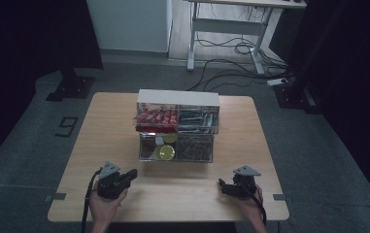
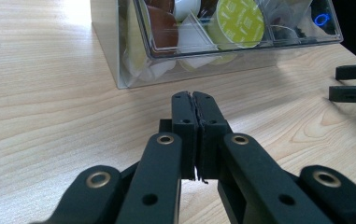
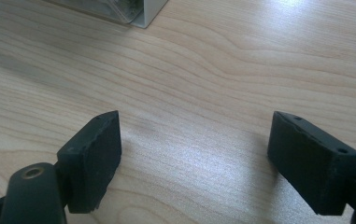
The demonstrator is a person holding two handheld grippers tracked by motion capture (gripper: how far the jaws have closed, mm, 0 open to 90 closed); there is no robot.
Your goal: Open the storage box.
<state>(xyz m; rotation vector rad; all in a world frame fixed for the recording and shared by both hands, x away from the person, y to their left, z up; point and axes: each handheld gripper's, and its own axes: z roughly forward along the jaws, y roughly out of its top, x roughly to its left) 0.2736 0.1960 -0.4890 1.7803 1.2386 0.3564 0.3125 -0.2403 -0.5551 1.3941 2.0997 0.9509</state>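
Left tongs (image 2: 193,100) closed, empty | right tongs (image 3: 196,154) agape, empty | organizer (image 1: 176,127) beyond both

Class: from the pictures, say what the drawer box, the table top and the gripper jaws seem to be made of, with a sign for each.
Drawer box: clear glossy plastic, probably; contents show through. Table top: pale wood or laminate; grain lines. Left gripper jaws: matt black plastic, likely.

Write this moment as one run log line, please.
left gripper: shut, empty | right gripper: open, empty | clear drawer organizer: lower drawer pulled out, untouched
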